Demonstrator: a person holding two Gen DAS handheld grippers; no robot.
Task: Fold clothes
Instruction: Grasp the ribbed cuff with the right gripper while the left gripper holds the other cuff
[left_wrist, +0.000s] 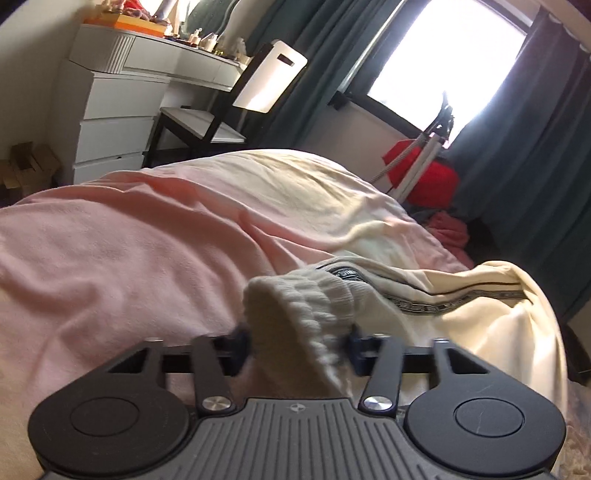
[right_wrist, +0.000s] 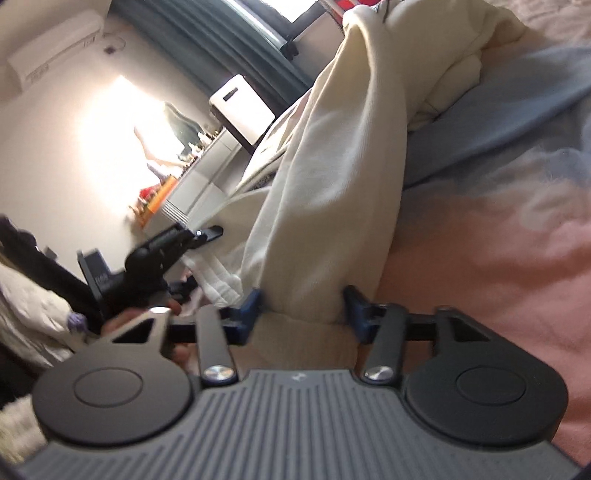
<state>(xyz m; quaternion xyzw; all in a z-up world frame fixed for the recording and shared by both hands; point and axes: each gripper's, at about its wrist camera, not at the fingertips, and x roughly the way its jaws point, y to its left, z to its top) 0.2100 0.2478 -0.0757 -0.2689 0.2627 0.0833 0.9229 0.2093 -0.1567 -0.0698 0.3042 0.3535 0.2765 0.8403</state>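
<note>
I hold the cream cotton garment (left_wrist: 480, 295): left gripper (left_wrist: 299, 341) pinches its ribbed cuff, right gripper (right_wrist: 301, 306) clamps bunched fabric; folding on the pink bed (left_wrist: 110, 258) barely begun.

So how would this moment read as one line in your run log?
step: folding | left gripper: shut on ribbed cuff | right gripper: shut on cream garment | surface: pink bedspread

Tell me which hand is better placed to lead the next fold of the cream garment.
Left, probably. The left gripper has the garment's ribbed cuff between its fingers, a clear end to carry over. The right gripper grips bunched mid-fabric of the cream garment.
</note>
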